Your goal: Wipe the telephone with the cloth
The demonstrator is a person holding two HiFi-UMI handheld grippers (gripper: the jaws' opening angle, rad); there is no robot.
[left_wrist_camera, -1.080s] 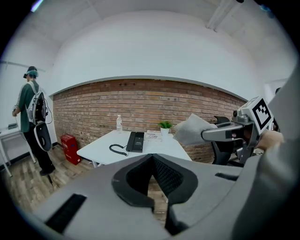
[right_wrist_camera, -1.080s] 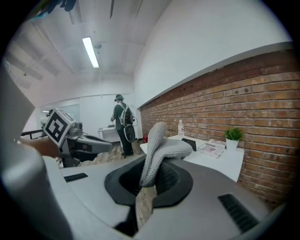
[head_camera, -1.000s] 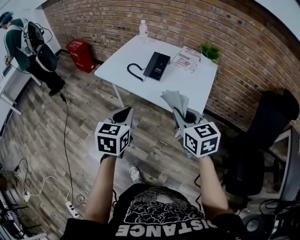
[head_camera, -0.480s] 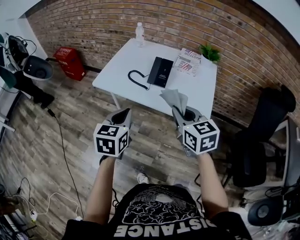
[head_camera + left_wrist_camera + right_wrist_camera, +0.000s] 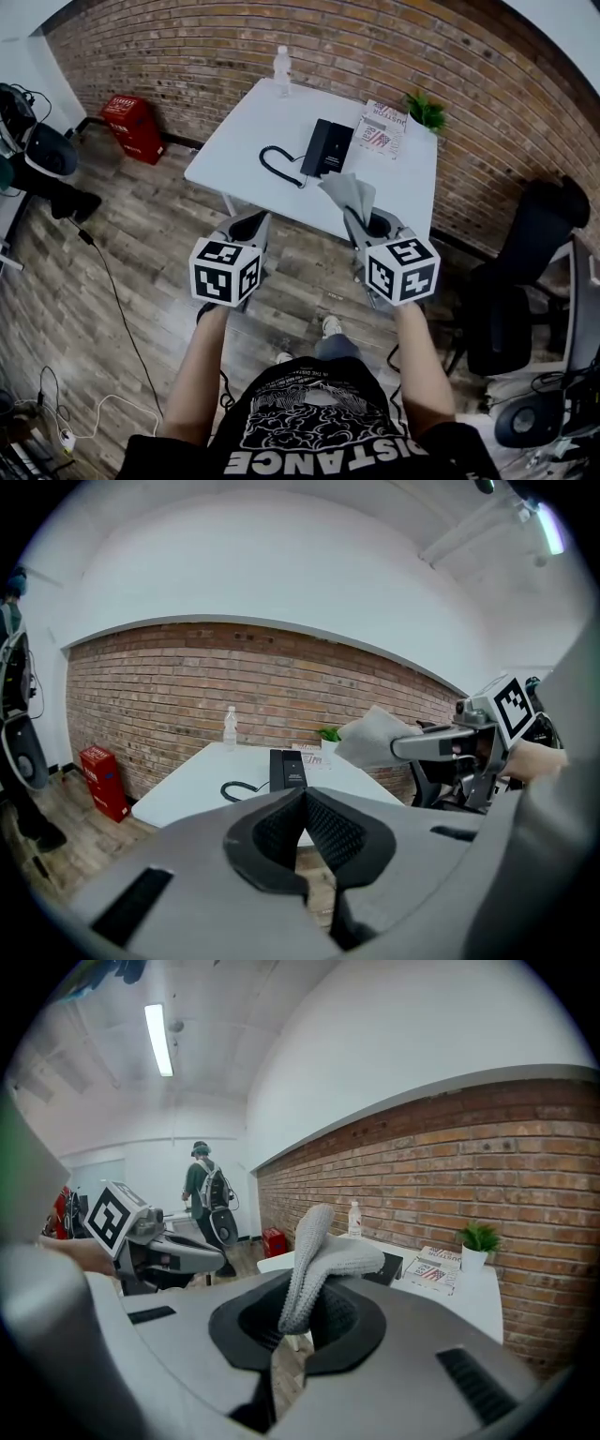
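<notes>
A black telephone (image 5: 326, 147) with a coiled cord (image 5: 279, 167) lies flat on the white table (image 5: 253, 131) ahead of me; it also shows in the left gripper view (image 5: 286, 768). My right gripper (image 5: 356, 223) is shut on a grey cloth (image 5: 350, 195), which stands up out of its jaws (image 5: 314, 1260). My left gripper (image 5: 246, 228) is shut with nothing in it (image 5: 302, 799). Both are held over the floor, short of the table's near edge.
A water bottle (image 5: 282, 69) stands at the table's far edge; a magazine (image 5: 383, 126) and a small potted plant (image 5: 427, 113) sit at its far right. A black office chair (image 5: 525, 272) stands at right, a red bin (image 5: 127, 120) by the brick wall, cables (image 5: 112, 309) on the floor.
I have stepped closer to the table, so it sits lower and larger in the head view. The person at the left has dropped out of sight. Both grippers keep their pose.
</notes>
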